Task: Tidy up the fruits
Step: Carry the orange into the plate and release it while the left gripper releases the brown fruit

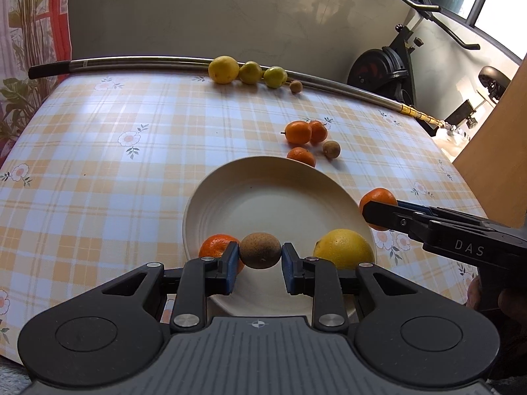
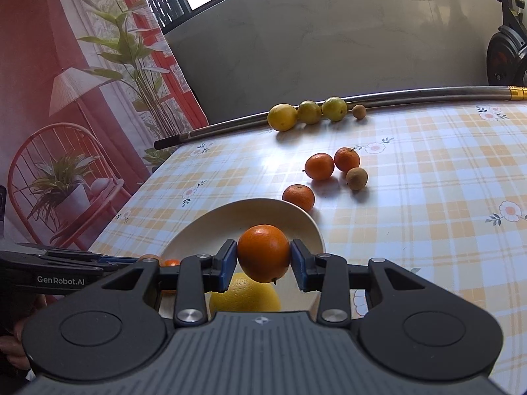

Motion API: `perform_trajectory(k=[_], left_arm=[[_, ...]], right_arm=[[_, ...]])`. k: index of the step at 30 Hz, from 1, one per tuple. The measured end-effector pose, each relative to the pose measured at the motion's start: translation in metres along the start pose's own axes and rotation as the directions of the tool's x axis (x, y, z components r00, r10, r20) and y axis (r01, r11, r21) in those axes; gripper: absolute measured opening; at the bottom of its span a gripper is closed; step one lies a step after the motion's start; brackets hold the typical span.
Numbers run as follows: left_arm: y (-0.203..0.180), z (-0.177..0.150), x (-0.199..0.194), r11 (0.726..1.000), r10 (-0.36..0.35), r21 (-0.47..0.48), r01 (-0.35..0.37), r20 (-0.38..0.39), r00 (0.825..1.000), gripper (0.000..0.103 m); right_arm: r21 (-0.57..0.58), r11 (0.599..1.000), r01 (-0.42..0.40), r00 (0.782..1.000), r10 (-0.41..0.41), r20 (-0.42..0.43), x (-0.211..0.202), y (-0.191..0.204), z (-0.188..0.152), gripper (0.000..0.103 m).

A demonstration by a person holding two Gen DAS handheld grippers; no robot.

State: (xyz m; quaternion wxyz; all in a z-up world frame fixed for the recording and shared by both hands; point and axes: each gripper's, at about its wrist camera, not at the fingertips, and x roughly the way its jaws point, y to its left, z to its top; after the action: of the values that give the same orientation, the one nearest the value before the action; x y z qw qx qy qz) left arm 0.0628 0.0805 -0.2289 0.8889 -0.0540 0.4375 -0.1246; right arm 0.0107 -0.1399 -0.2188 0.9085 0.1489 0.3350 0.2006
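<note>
My left gripper is shut on a small brown fruit above the near part of the cream plate. An orange and a yellow citrus lie on the plate near its front rim. My right gripper is shut on an orange, held over the plate's right side; it shows from the side in the left wrist view. On the cloth beyond the plate lie three oranges and a brown fruit.
Three yellow-green citrus fruits and a brown fruit rest against a metal pole along the table's far edge. The checked tablecloth covers the table. An exercise bike stands beyond, a wooden panel at right.
</note>
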Motion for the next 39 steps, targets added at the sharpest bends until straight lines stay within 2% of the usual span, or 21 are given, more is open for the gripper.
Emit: perform_trajectory(k=[10, 23, 39], left_arm=[[-0.007, -0.011, 0.022, 0.998, 0.048, 0.056, -0.043, -0.079, 0.996, 0.029], [-0.011, -0.011, 0.032, 0.984, 0.134, 0.128, -0.126, -0.061, 0.989, 0.03], [-0.012, -0.013, 0.034, 0.976, 0.153, 0.16, -0.145, -0.038, 0.987, 0.031]], right_arm=[[0.06, 0.997, 0.04, 0.999, -0.04, -0.003, -0.003, -0.01, -0.003, 0.038], [0.072, 0.996, 0.052, 0.999, -0.051, -0.012, 0.004, -0.016, -0.004, 0.038], [0.08, 0.995, 0.054, 0.998, -0.051, -0.044, 0.01, -0.017, -0.011, 0.039]])
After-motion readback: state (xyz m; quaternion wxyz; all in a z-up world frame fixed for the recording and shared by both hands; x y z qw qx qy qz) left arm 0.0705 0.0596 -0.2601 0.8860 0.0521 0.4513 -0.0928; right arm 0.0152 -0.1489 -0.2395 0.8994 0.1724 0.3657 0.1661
